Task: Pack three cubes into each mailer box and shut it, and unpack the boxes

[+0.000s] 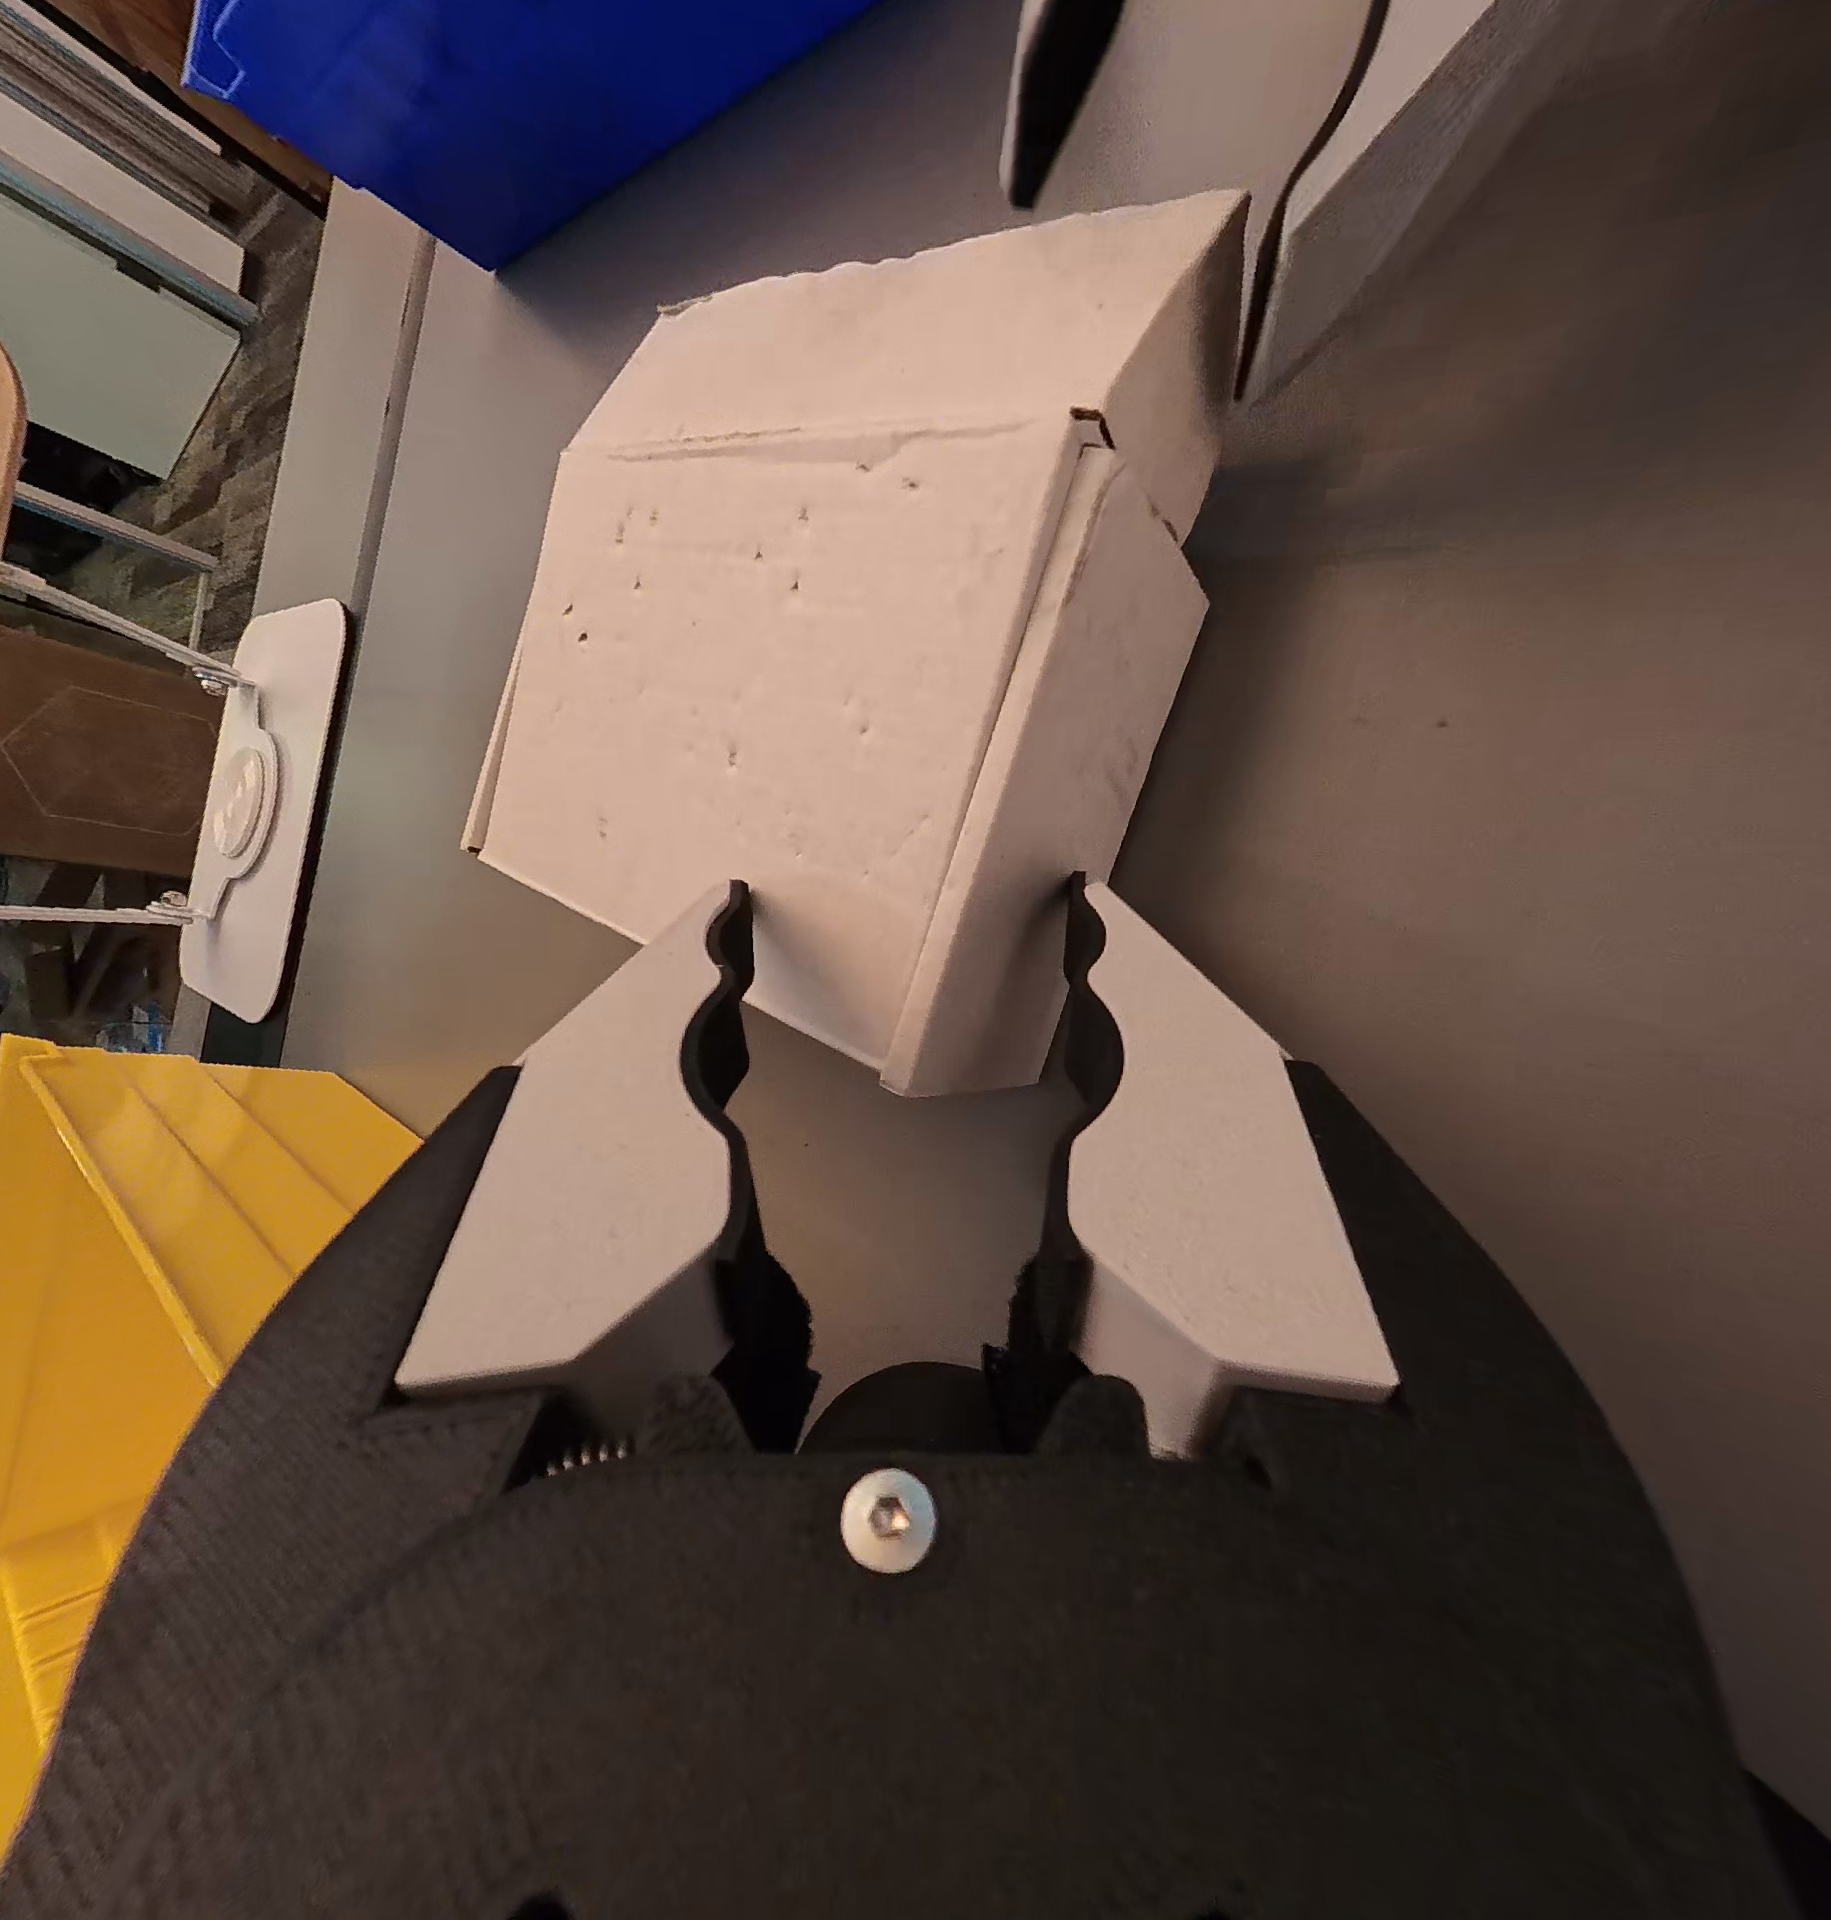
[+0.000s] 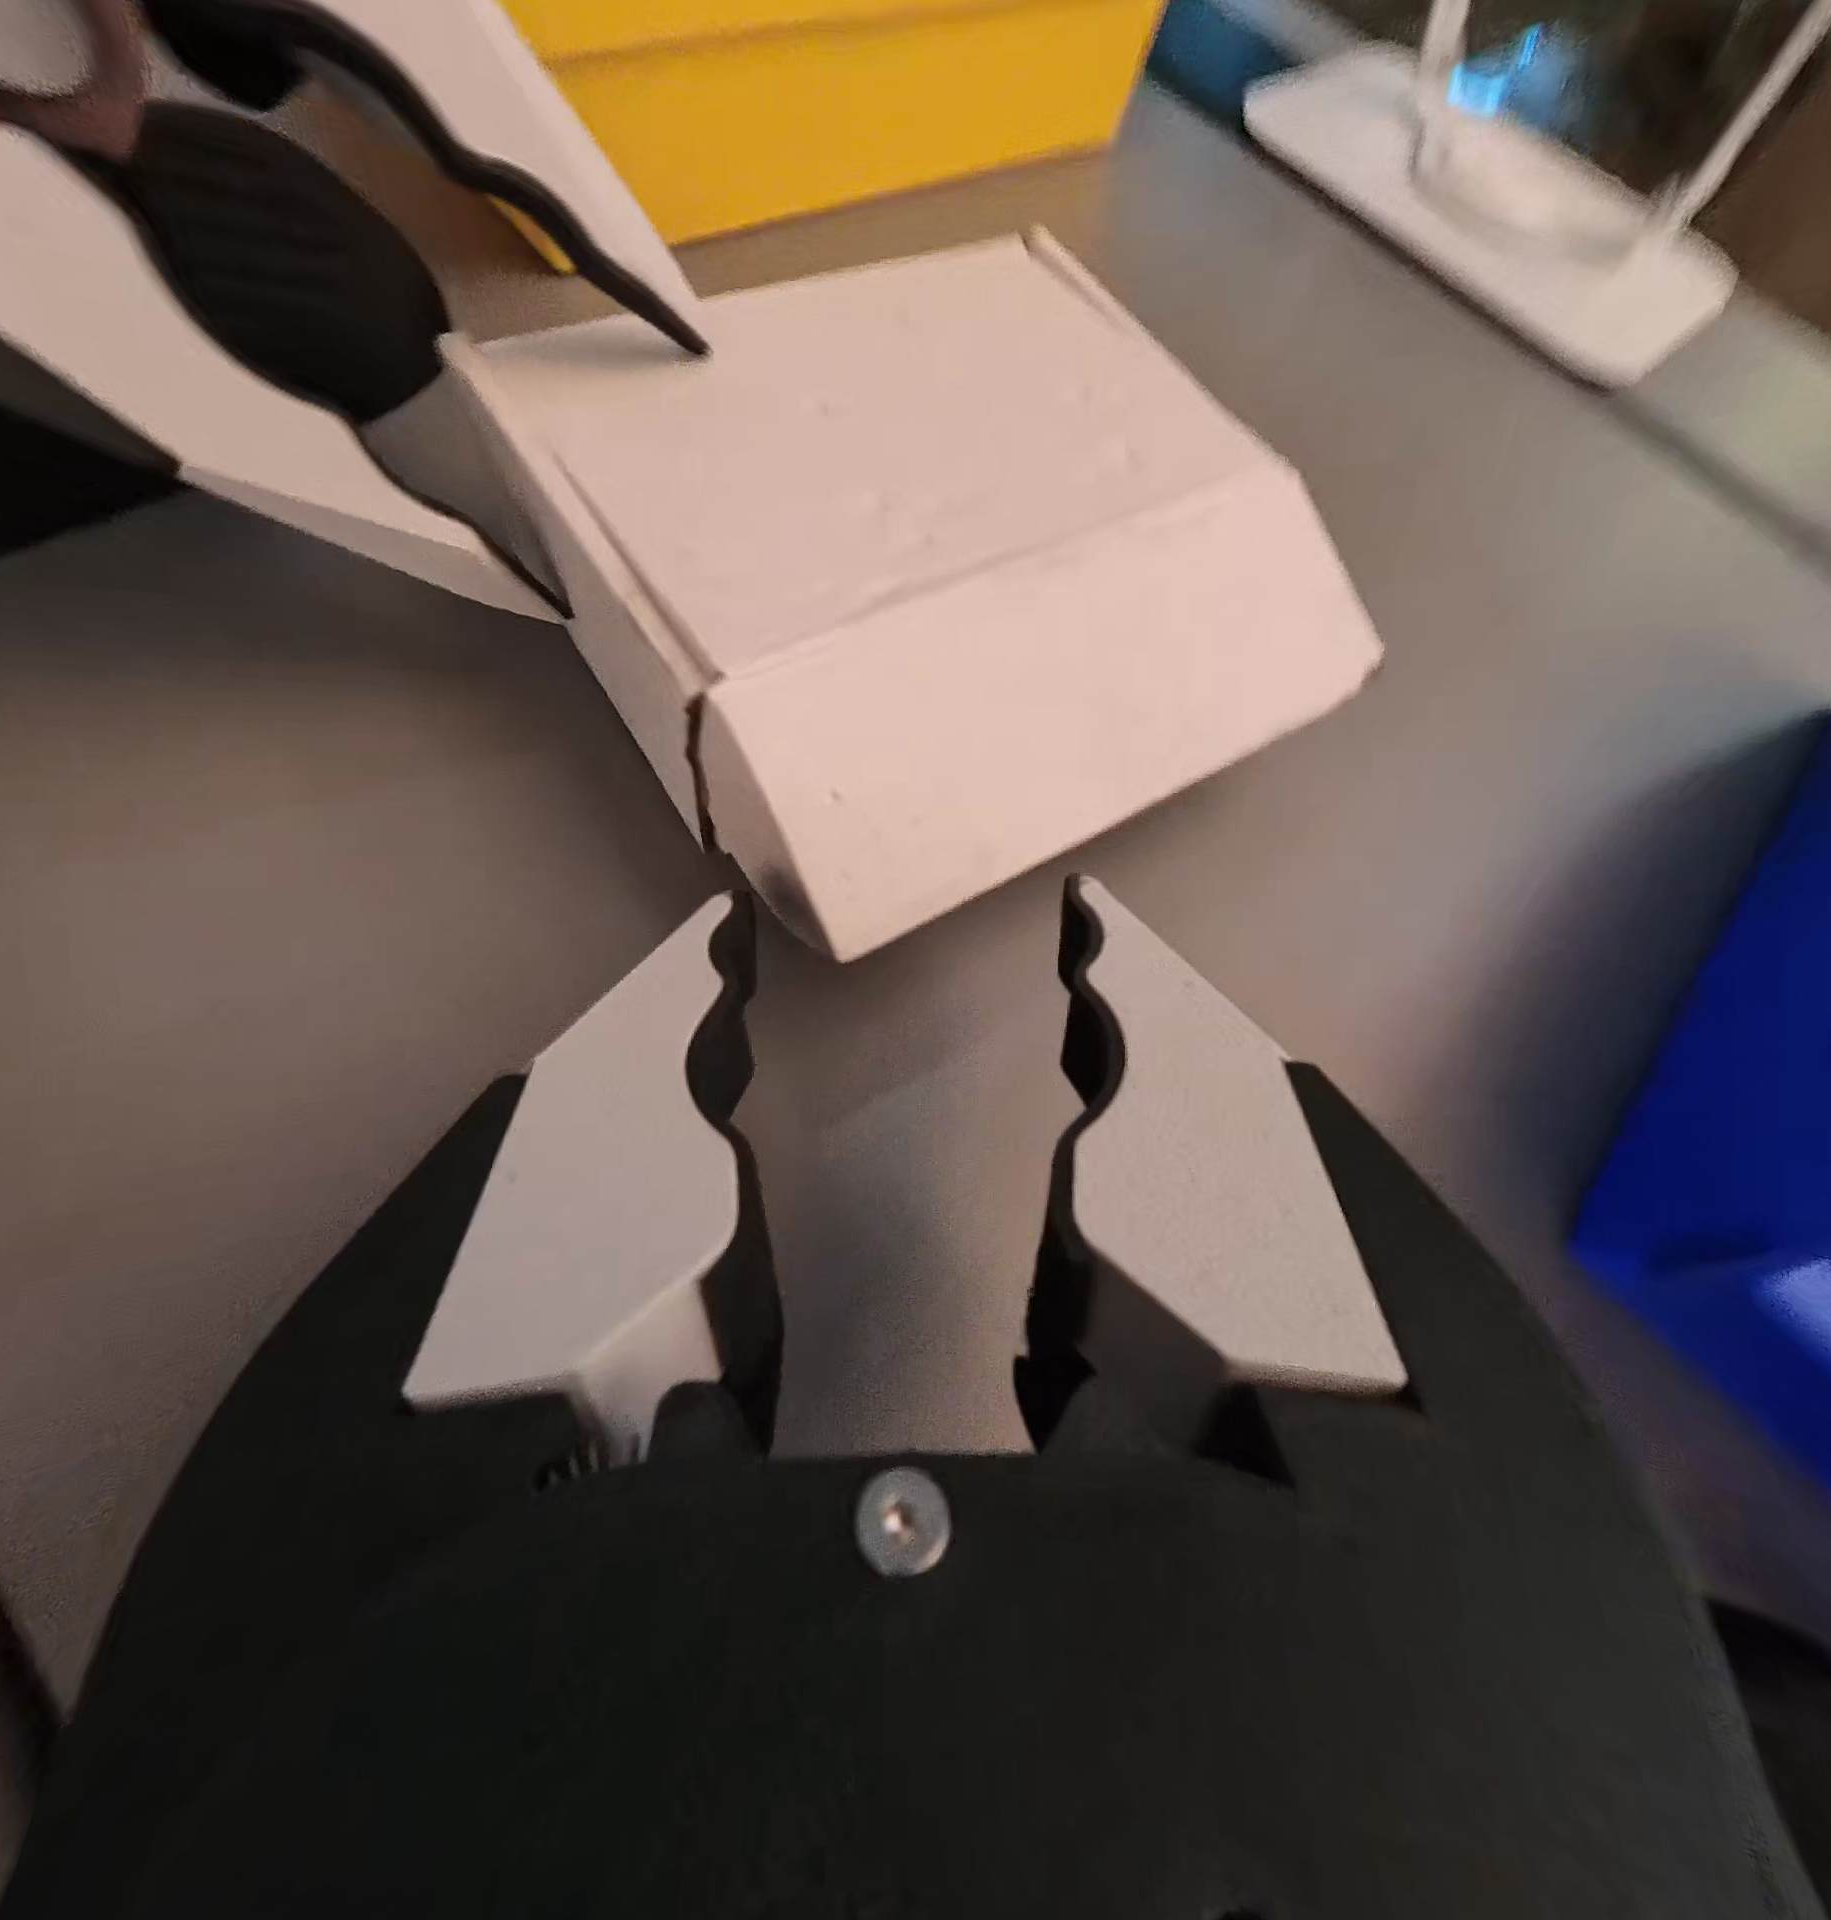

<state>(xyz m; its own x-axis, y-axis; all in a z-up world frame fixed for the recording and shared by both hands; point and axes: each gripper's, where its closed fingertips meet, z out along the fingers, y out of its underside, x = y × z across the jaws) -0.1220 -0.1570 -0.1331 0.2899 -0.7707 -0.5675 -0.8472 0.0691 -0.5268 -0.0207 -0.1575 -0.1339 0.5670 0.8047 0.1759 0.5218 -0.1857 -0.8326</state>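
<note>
A white mailer box [image 1: 786,675] lies shut on the grey table [image 1: 1513,935], its lid dented with small marks. My left gripper [image 1: 908,899] is open, its fingers straddling the box's near corner. In the right wrist view, the box [image 2: 942,499] sits just past my open, empty right gripper [image 2: 906,899], whose left fingertip is beside the near corner. The left gripper [image 2: 623,478] shows at upper left there, one finger over the lid and one by the side wall. One of the right gripper's fingers [image 1: 1513,208] shows beyond the box. No cubes are visible.
A blue bin [image 1: 495,94] stands beyond the box, and also shows in the right wrist view [image 2: 1742,1091]. A yellow bin [image 1: 111,1299] stands near the left gripper, and also shows in the right wrist view [image 2: 838,104]. A white stand base [image 1: 267,790] sits at the table edge.
</note>
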